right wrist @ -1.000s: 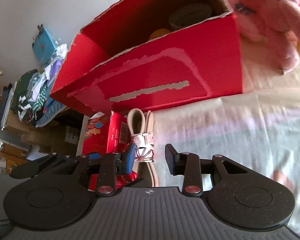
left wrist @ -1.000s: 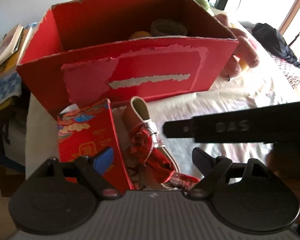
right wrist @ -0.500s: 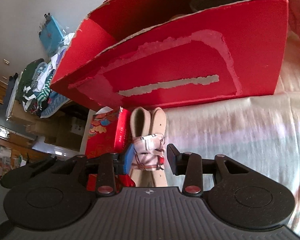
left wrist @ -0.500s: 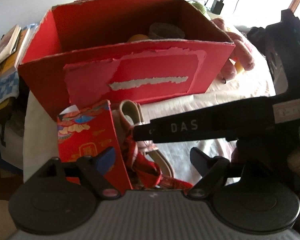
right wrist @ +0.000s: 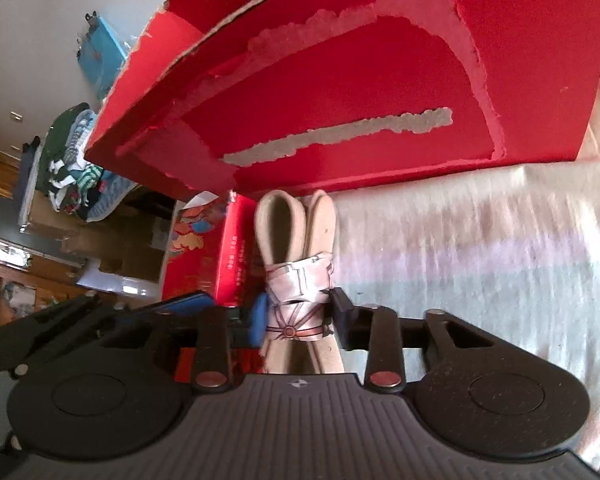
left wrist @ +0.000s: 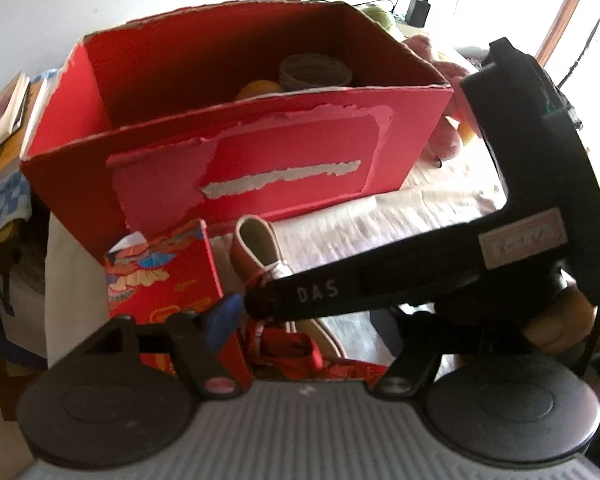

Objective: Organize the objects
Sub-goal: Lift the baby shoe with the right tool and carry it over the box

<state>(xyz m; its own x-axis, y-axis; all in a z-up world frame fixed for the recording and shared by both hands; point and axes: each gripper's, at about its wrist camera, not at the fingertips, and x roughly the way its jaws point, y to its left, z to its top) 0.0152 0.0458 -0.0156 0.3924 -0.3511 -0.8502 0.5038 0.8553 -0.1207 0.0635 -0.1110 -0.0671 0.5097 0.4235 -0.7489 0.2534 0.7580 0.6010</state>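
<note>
A tan folded strap bundle (right wrist: 296,280), tied with a pale ribbon, lies on the cloth in front of a big open red cardboard box (right wrist: 380,80). My right gripper (right wrist: 300,314) is open, its two pads flanking the ribbon closely on either side. Left of the bundle (left wrist: 256,248) stands a small red patterned box (left wrist: 160,276). My left gripper (left wrist: 312,340) is open and holds nothing; a red ribbon lies between its fingers. The right gripper's black body (left wrist: 380,288) crosses this view and hides part of the right finger. The red box (left wrist: 260,168) holds an orange item (left wrist: 258,89) and a woven round item (left wrist: 314,72).
A pink plush toy (left wrist: 444,136) lies right of the red box, and a charger (left wrist: 418,10) is plugged in behind. Books (left wrist: 4,112) are stacked at the far left. A hand (left wrist: 560,320) holds the right gripper. Clothes (right wrist: 72,160) are piled off the table's left side.
The right gripper has moved forward and left, so the strap bundle now sits between its fingers. The left gripper has barely moved.
</note>
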